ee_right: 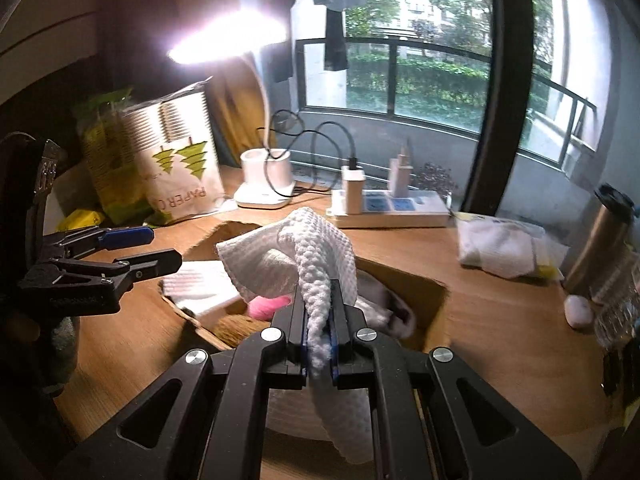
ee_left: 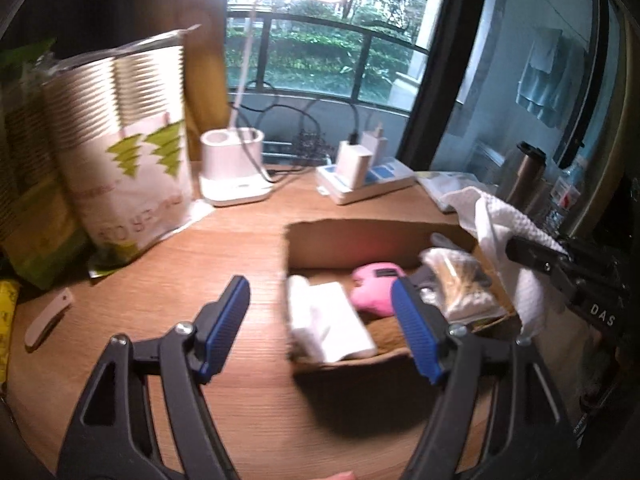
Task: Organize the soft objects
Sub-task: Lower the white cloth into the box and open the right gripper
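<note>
An open cardboard box sits on the wooden desk. Inside lie a folded white cloth, a pink plush toy and a plastic-wrapped bundle. My right gripper is shut on a white waffle-weave cloth and holds it over the box's right side. My left gripper is open and empty, just above the box's near left edge.
A paper-cup sleeve and green packs stand at the left. A lit desk lamp base, a power strip with chargers, a bagged white cloth, a steel tumbler and a small white object are on the desk.
</note>
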`<act>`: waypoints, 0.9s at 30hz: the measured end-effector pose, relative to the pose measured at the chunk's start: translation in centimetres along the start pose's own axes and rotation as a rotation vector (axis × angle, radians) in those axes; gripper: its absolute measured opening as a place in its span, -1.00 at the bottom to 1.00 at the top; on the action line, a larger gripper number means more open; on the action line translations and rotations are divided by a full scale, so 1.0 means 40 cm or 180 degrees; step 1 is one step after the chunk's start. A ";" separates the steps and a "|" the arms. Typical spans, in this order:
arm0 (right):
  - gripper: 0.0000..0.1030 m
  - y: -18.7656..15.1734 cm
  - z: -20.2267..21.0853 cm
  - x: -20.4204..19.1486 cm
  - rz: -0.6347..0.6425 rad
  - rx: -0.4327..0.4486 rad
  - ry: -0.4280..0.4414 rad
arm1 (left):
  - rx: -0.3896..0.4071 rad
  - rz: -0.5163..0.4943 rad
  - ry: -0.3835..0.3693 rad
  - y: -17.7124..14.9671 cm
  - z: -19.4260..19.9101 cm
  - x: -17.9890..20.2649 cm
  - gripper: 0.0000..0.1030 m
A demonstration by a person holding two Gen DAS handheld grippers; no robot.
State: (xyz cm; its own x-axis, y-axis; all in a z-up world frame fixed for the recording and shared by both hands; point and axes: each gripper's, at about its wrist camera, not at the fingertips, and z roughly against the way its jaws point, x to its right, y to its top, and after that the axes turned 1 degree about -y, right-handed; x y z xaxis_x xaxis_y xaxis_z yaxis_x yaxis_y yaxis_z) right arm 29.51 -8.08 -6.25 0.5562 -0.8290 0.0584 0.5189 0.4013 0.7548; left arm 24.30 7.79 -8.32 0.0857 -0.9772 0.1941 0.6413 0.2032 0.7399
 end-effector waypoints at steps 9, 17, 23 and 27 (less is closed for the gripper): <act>-0.84 0.046 -0.101 -0.099 0.0184 -0.0133 0.0139 | 0.0074 0.0145 0.0029 -0.014 0.020 -0.105 0.45; -0.84 0.058 -0.209 -0.149 0.0311 -0.0388 0.0205 | 0.0037 0.0259 -0.0018 -0.026 -0.001 -0.159 0.45; -0.84 0.042 -0.280 -0.162 0.0323 -0.0584 0.0229 | -0.0040 0.0310 -0.0056 -0.033 -0.034 -0.178 0.45; -0.84 0.028 -0.316 -0.179 0.0353 -0.0712 0.0243 | -0.0091 0.0342 -0.0069 -0.040 -0.052 -0.187 0.45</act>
State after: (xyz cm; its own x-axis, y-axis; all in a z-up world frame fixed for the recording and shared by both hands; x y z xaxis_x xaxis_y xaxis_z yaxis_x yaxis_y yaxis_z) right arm 34.31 3.23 -14.07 0.6608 -0.7467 0.0767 0.5779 0.5713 0.5828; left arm 24.24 14.67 -12.30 0.1387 -0.9483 0.2854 0.6508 0.3045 0.6955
